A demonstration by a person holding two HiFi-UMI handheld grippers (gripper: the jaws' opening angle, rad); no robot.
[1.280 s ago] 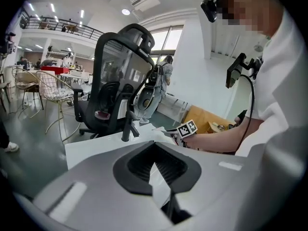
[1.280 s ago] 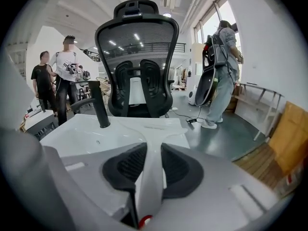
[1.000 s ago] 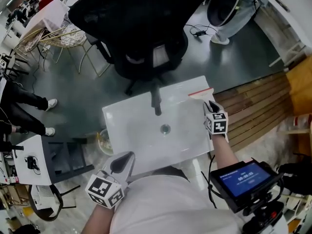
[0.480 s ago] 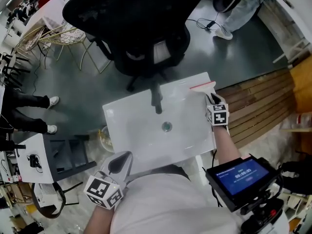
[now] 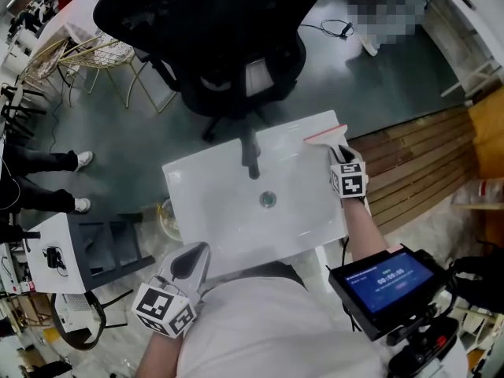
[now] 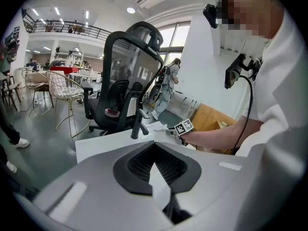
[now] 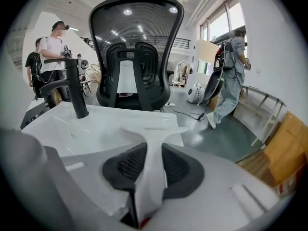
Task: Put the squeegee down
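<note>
A white squeegee with a red blade edge (image 5: 326,137) lies over the far right corner of the white sink (image 5: 206,211). My right gripper (image 5: 339,158) is closed on its handle, and its jaws are opening. In the right gripper view the handle (image 7: 153,146) stands between the dark pads (image 7: 180,170), with its head over the sink rim (image 7: 96,129). Whether the blade touches the rim I cannot tell. My left gripper (image 5: 189,260) hovers at the sink's near left corner, shut and empty (image 6: 155,165). A black faucet (image 5: 250,157) rises at the back of the basin.
A black office chair (image 5: 228,46) stands right behind the sink. A screen on a mount (image 5: 384,279) sits at my lower right, and wooden slats (image 5: 417,172) lie to the right. A grey rack (image 5: 102,250) and a person's legs (image 5: 39,164) are on the left.
My right gripper has sunk a little with the squeegee toward the sink's far right corner. The left gripper has stayed where it was.
</note>
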